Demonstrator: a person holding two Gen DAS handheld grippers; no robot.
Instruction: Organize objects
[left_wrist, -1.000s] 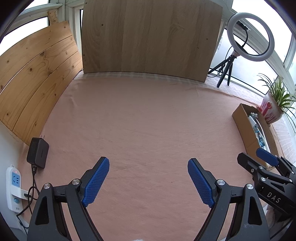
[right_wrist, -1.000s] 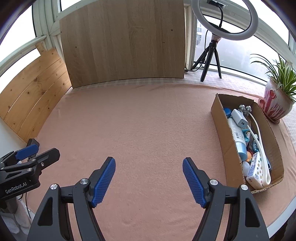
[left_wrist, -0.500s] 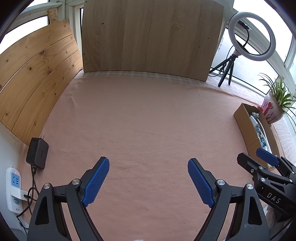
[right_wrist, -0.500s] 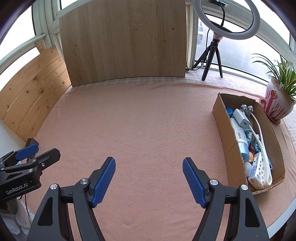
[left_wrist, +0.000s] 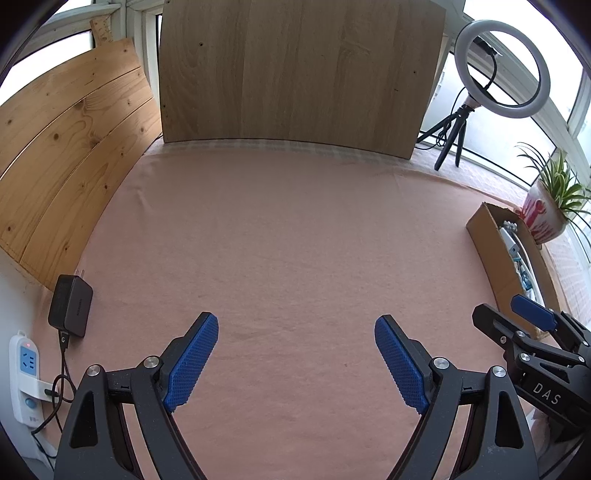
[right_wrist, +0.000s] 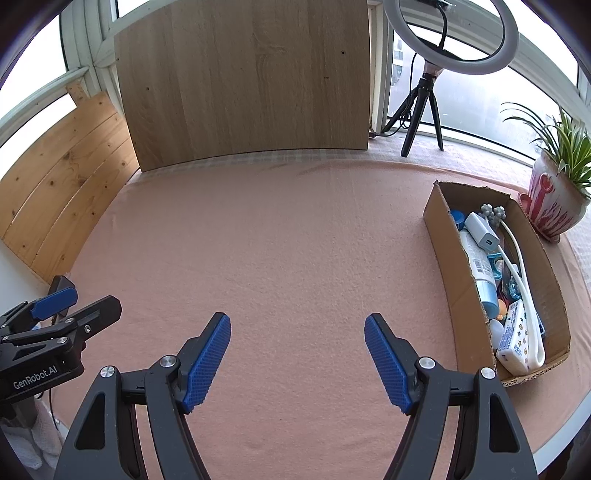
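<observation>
A long cardboard box (right_wrist: 439, 236) lies at the right of the pink cloth, also in the left wrist view (left_wrist: 491, 254). It holds several small items: a white charger (right_wrist: 482, 234), a white and blue tube (right_wrist: 478, 264), a white packet with stars (right_wrist: 515, 341), a white long-handled massager (right_wrist: 522, 273). My left gripper (left_wrist: 295, 360) is open and empty above the cloth. My right gripper (right_wrist: 297, 360) is open and empty, left of the box.
A pink cloth (right_wrist: 295, 240) covers the table. Wood panels (left_wrist: 295, 70) stand at the back and left. A ring light on a tripod (right_wrist: 439, 40) and a potted plant (right_wrist: 557, 199) stand at the back right. A black adapter (left_wrist: 70, 306) and a white power strip (left_wrist: 24, 373) lie at the left edge.
Both views have drifted slightly; the box sits a little further right in each. Both grippers stay open and empty.
</observation>
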